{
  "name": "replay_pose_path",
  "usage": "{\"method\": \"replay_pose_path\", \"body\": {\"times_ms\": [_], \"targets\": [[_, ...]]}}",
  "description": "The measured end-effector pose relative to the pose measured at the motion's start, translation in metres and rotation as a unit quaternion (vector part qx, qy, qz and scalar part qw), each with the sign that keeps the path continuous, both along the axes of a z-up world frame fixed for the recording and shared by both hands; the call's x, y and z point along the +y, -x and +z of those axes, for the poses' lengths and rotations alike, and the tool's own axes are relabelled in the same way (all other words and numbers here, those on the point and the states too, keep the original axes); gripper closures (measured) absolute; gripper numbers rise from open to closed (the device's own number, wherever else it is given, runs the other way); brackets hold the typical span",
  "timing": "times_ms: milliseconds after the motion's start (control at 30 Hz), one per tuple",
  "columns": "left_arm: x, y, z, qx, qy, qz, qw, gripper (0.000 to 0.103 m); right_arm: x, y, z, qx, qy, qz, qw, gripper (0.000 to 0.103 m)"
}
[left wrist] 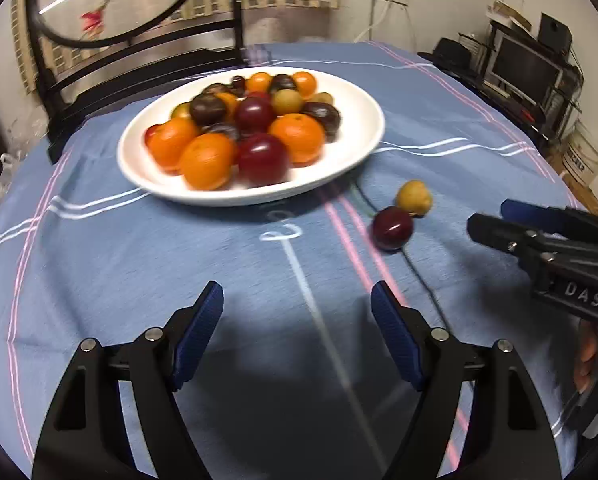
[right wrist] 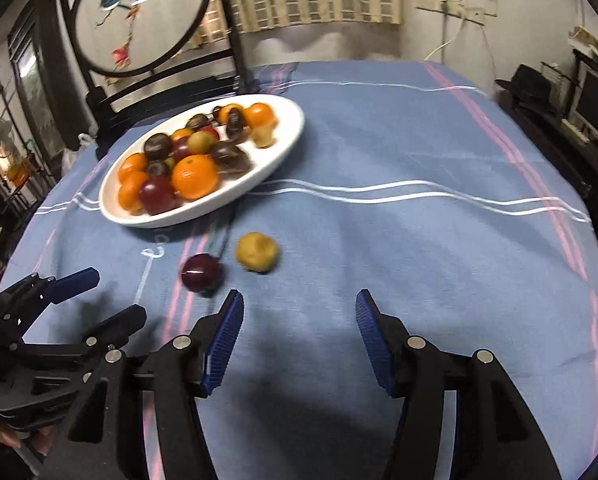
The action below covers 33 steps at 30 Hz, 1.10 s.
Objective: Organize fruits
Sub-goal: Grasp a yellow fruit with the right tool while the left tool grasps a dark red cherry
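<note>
Counter (left wrist: 99, 264): I see it covered in a blue striped cloth, both of my tools hanging over its near side.

Plate (left wrist: 355, 136): white, oval, toward the far left of the counter, in front of a dark chair (left wrist: 147, 68). It is heaped with fruit: oranges (left wrist: 207, 162), dark red plums (left wrist: 263, 158) and a few yellow-green ones; the count is blurred.

Loose plum (right wrist: 202, 273): dark red, on the cloth nearer me than the plate, just beyond my right tool's left finger.

Loose yellow fruit (right wrist: 256, 252): just beside that plum on its right; whether they touch I cannot tell.

Left tool (left wrist: 297, 300): open, nothing between its blue pads, only cloth below.

Right tool (right wrist: 299, 312): jaws apart and opening, nothing between them; both loose fruits lie ahead and to its left.
</note>
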State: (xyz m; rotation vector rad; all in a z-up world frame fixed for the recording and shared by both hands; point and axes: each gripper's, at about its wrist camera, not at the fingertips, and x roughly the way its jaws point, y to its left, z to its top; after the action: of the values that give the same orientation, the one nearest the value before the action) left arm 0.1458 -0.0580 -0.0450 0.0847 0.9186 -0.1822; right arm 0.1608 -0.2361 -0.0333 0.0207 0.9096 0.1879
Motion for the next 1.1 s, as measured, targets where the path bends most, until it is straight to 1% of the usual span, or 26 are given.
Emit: {"method": "replay_pose_path", "body": {"times_ms": [67, 133, 233, 267, 300, 333, 367, 400, 467, 567, 667, 767, 800, 833, 900, 967, 1000, 1100], "targets": [[-0.009, -0.005, -0.001, 0.003, -0.002, -0.004, 1.0000, 0.028, -0.005, 0.001, 0.000, -0.004, 0.012, -0.010, 1.000, 0.042], [-0.021, -0.012, -0.003, 0.006, -0.006, -0.011, 0.9999, 0.028, -0.008, 0.000, 0.000, 0.002, 0.005, -0.009, 1.000, 0.042], [-0.038, -0.024, -0.006, 0.010, -0.004, -0.021, 0.9997, 0.034, -0.011, 0.000, 0.004, -0.009, 0.001, -0.008, 1.000, 0.042], [-0.043, -0.029, -0.010, 0.018, -0.002, -0.021, 0.9996, 0.039, -0.012, 0.001, 0.006, -0.012, -0.002, -0.009, 1.000, 0.042], [-0.046, -0.031, -0.012, 0.020, -0.004, -0.019, 0.9996, 0.039, -0.015, 0.000, 0.006, -0.013, -0.005, -0.012, 1.000, 0.042], [-0.051, -0.031, -0.011, 0.003, -0.011, -0.016, 0.9998, 0.049, -0.018, -0.002, 0.005, -0.011, -0.004, -0.018, 1.000, 0.042], [-0.055, -0.031, -0.011, -0.005, -0.013, -0.024, 0.9996, 0.067, -0.019, -0.003, 0.003, -0.009, -0.003, -0.022, 1.000, 0.042], [-0.059, -0.029, -0.010, -0.009, -0.010, -0.041, 0.9991, 0.074, -0.020, -0.004, 0.001, -0.005, -0.002, -0.025, 1.000, 0.042], [-0.059, -0.025, -0.007, -0.016, -0.023, -0.044, 0.9986, 0.074, -0.021, -0.007, -0.004, 0.002, 0.001, -0.027, 1.000, 0.042], [-0.049, -0.017, 0.004, -0.038, -0.019, -0.038, 0.9984, 0.074, -0.019, -0.009, -0.007, 0.004, 0.005, -0.018, 1.000, 0.042], [-0.037, -0.009, 0.009, -0.035, -0.017, -0.038, 0.9985, 0.074, -0.019, -0.011, -0.011, 0.005, 0.004, -0.016, 1.000, 0.042], [-0.020, 0.003, 0.011, -0.036, -0.018, -0.039, 0.9984, 0.074, -0.015, -0.012, -0.018, 0.019, -0.014, -0.005, 1.000, 0.042], [-0.012, 0.008, 0.012, -0.036, -0.021, -0.040, 0.9983, 0.074, -0.012, -0.012, -0.020, 0.026, -0.016, 0.001, 1.000, 0.042], [-0.007, 0.012, 0.011, -0.035, -0.020, -0.041, 0.9983, 0.074, -0.005, -0.012, -0.022, 0.028, -0.008, 0.007, 1.000, 0.040], [0.009, 0.020, 0.010, -0.031, -0.018, -0.042, 0.9985, 0.074, 0.006, -0.012, -0.022, 0.028, 0.005, 0.017, 0.999, 0.040], [0.020, 0.025, 0.008, -0.025, -0.014, -0.041, 0.9988, 0.074, 0.018, -0.014, -0.021, 0.033, -0.005, 0.033, 0.999, 0.040], [0.025, 0.027, 0.006, -0.022, -0.007, -0.040, 0.9989, 0.074, 0.023, -0.016, -0.021, 0.033, -0.001, 0.036, 0.999, 0.040], [0.035, 0.029, 0.001, -0.017, 0.007, -0.035, 0.9992, 0.074, 0.042, -0.022, -0.024, 0.025, 0.049, 0.046, 0.997, 0.040]]}}
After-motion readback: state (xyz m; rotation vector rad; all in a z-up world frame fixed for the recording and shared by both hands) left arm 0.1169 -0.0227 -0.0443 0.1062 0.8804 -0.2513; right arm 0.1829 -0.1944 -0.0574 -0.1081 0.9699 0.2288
